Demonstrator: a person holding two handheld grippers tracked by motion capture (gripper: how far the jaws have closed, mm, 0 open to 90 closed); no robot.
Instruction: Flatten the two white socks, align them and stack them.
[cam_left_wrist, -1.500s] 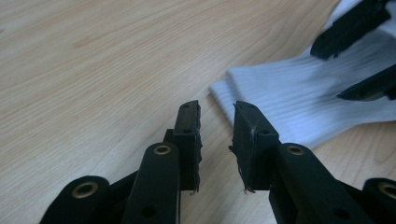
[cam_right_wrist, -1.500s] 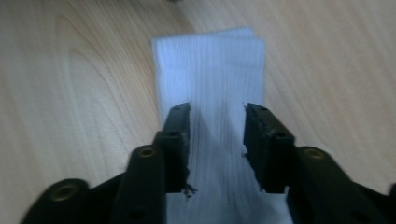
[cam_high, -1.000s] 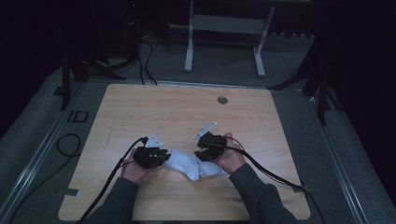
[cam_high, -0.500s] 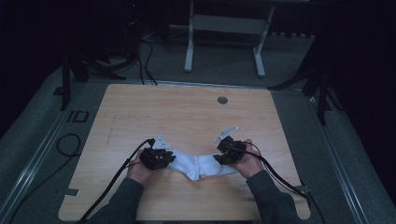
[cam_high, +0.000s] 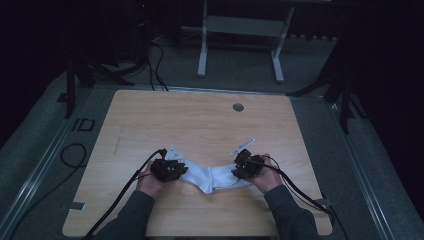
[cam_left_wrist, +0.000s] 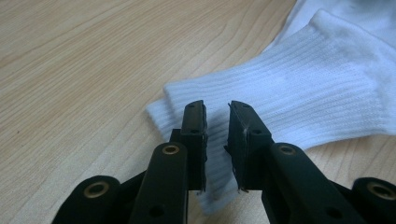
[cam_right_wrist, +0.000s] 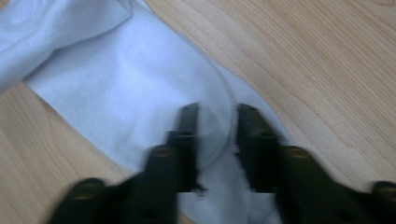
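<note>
A white sock lies stretched in a shallow V on the wooden table, between my two grippers. My left gripper is at the sock's left end. In the left gripper view its jaws stand a narrow gap apart, with the ribbed cuff pinched between them. My right gripper is at the sock's right end. Its view is blurred; its jaws have just been closing, and the smooth toe end sits between them. A hand holds each gripper.
A round grommet is set in the table near its far edge. Black cables trail from both grippers over the front edge. White stand legs rise from the floor beyond the table. Bare wood surrounds the sock.
My right hand moved right and down toward the table, drawing the sock out from a bunched heap into a stretched shape. The left hand stayed where it was.
</note>
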